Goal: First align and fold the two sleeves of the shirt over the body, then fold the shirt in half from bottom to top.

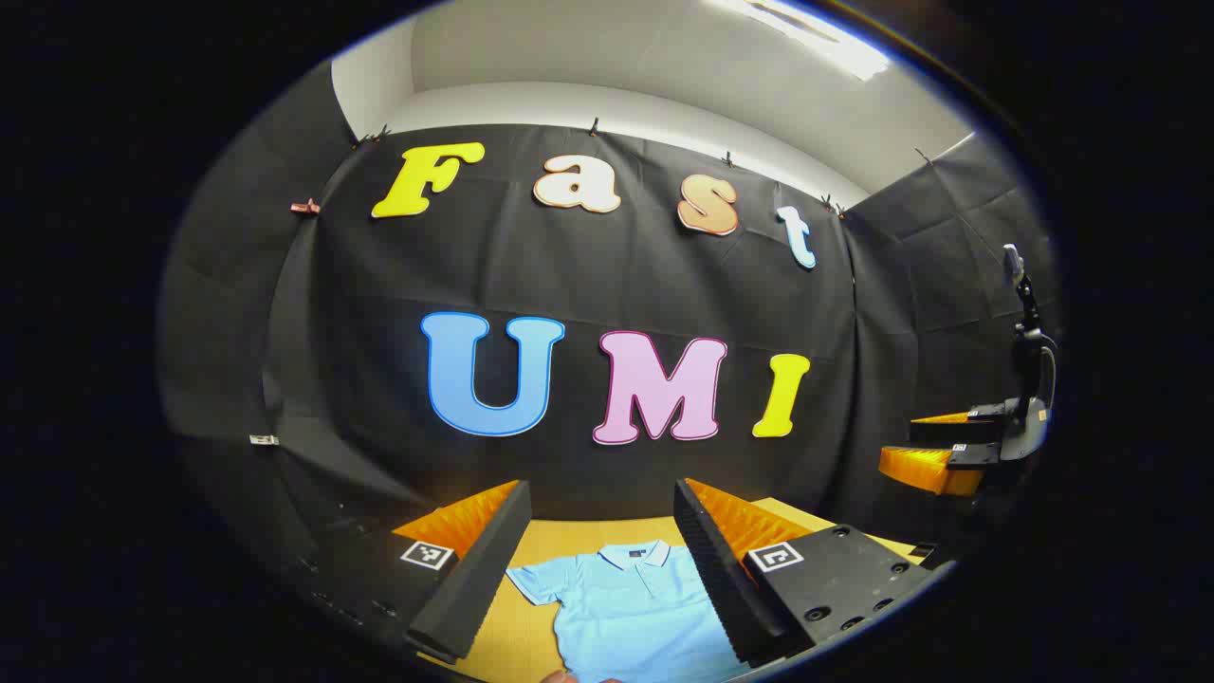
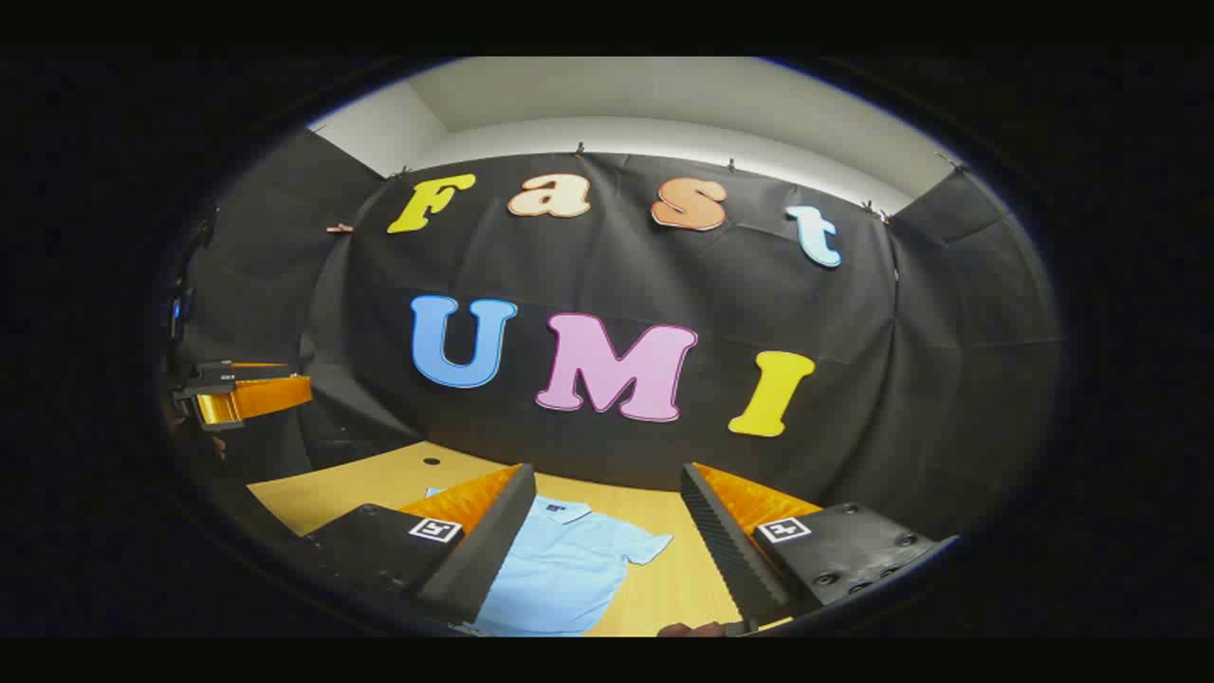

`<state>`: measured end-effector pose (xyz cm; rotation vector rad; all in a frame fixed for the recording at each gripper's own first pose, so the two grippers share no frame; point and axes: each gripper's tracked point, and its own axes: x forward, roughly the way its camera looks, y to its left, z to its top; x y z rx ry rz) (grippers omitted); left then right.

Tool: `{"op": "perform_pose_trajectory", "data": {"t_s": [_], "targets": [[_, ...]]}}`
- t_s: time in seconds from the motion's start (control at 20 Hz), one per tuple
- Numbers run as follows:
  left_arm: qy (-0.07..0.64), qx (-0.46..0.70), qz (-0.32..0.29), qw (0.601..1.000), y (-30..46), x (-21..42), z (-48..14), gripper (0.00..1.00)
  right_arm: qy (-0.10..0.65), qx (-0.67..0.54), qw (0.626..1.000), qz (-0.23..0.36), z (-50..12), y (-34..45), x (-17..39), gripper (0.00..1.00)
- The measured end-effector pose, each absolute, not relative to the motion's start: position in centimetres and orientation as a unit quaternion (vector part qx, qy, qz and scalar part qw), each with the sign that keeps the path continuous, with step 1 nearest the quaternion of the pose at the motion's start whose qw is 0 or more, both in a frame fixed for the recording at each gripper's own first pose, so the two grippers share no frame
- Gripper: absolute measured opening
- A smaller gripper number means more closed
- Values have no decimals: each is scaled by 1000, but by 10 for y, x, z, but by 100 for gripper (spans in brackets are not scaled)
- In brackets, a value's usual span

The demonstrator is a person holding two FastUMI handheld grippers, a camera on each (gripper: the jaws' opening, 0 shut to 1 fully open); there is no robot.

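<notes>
Shirt (image 1: 631,607) lies flat on table (image 2: 379,489), both hand-held grippers spread above.

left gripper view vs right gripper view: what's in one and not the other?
Left gripper view: ceiling light, the shirt's collar face-on, one sleeve, and the right gripper off to the side.

Right gripper view: a small dark hole in the table, the opposite sleeve, and the left gripper at the edge.

Both: light blue shirt lying flat on the wooden table, each view's own jaws open above it.
</notes>
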<state>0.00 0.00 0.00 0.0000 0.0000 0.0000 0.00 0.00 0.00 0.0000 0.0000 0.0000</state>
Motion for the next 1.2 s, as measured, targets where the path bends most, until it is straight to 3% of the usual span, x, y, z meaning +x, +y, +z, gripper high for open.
{"op": "perform_pose_trajectory", "data": {"t_s": [0.05, 0.8, 1.2], "targets": [[1, 3, 3, 1000, 1, 2, -2, 97, -2, 2, 1000, 1, 1, 0, 0, 95], [17, -9, 19, 1000, 27, 20, -7, 97, 5, 12, 1000, 12, 0, 4, 30, 96], [32, -1, 27, 999, 61, 46, -12, 97, 52, -2, 999, 7, -23, -46, 113, 97]]}}
